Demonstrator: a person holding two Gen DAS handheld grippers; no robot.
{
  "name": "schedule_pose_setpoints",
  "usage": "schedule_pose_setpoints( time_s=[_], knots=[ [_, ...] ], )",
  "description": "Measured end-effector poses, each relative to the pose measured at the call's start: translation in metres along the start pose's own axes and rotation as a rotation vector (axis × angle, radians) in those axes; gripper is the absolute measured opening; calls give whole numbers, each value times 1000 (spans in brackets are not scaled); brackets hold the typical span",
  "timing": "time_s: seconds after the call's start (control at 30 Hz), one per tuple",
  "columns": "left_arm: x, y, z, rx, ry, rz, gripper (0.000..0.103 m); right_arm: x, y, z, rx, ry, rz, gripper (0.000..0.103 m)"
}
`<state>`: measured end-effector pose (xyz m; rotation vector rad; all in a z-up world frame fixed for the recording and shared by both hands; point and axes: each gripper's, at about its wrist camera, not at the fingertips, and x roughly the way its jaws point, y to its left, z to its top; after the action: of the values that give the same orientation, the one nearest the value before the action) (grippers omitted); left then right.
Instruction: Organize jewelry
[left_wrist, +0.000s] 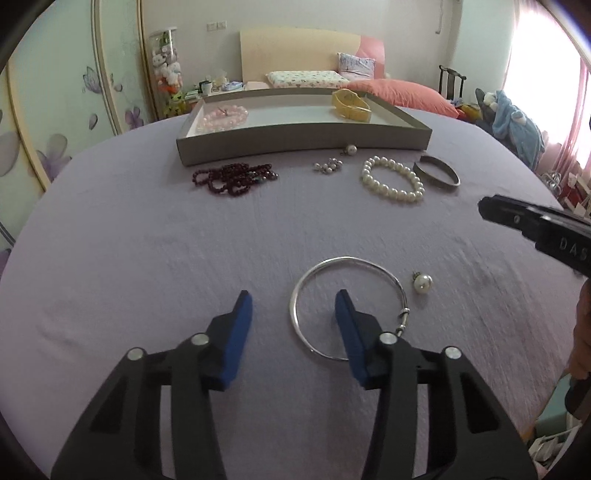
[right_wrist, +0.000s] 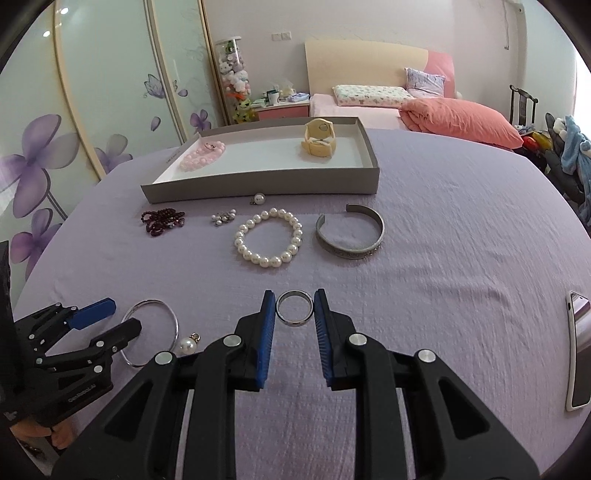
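A grey tray (left_wrist: 295, 142) (right_wrist: 258, 188) at the back holds a pink bead bracelet (left_wrist: 223, 116) (right_wrist: 202, 155) and a yellow watch (left_wrist: 351, 103) (right_wrist: 319, 142). On the purple cloth lie a thin silver bangle (left_wrist: 295, 314) (right_wrist: 174, 325), a pearl earring (left_wrist: 422, 283) (right_wrist: 188, 345), a pearl bracelet (left_wrist: 393, 179) (right_wrist: 267, 238), a grey cuff (left_wrist: 437, 171) (right_wrist: 351, 232), dark red beads (left_wrist: 232, 177) (right_wrist: 162, 219) and a small metal ring (right_wrist: 294, 308). My left gripper (left_wrist: 293, 310) is open, its jaws straddling the bangle's left side. My right gripper (right_wrist: 294, 306) is open with the ring between its pads.
A small pearl cluster (left_wrist: 328, 165) (right_wrist: 223, 218) and another pearl earring (left_wrist: 349, 149) (right_wrist: 258, 199) lie in front of the tray. A phone (right_wrist: 578, 350) lies at the right edge. A bed with pillows (right_wrist: 424, 103) stands behind the table.
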<state>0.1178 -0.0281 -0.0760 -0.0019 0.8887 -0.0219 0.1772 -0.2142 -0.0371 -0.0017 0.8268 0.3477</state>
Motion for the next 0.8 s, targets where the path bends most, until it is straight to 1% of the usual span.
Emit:
schedule_pose_setpoints(
  time_s=[0.07, 0.1, 0.17, 0.23, 0.33, 0.47, 0.6, 0.8],
  knots=[
    [-1, -2, 0, 4, 0, 1, 31, -2, 0, 0, -1, -3, 0, 23],
    [-1, -3, 0, 7, 3, 3, 28, -3, 0, 1, -2, -4, 0, 23],
    [-1, -3, 0, 9, 8, 0, 13, -5, 0, 1, 0, -9, 1, 23],
    [-2, -4, 0, 13, 14, 5, 6, -6, -1, 2, 3, -12, 3, 23],
    [-4, -3, -2, 22, 14, 4, 5, -9, -1, 3, 6, -19, 6, 23],
    [-6, 2, -2, 9, 16, -9, 4, -14, 0, 4, 1, -32, 8, 23],
    [-13, 10, 0, -5, -2, -9, 4, -17, 1, 7, 1, -44, 13, 23],
    [-29, 20, 10, -24, -51, -11, 4, -19, 3, 9, -4, -54, 22, 23]
  ],
)
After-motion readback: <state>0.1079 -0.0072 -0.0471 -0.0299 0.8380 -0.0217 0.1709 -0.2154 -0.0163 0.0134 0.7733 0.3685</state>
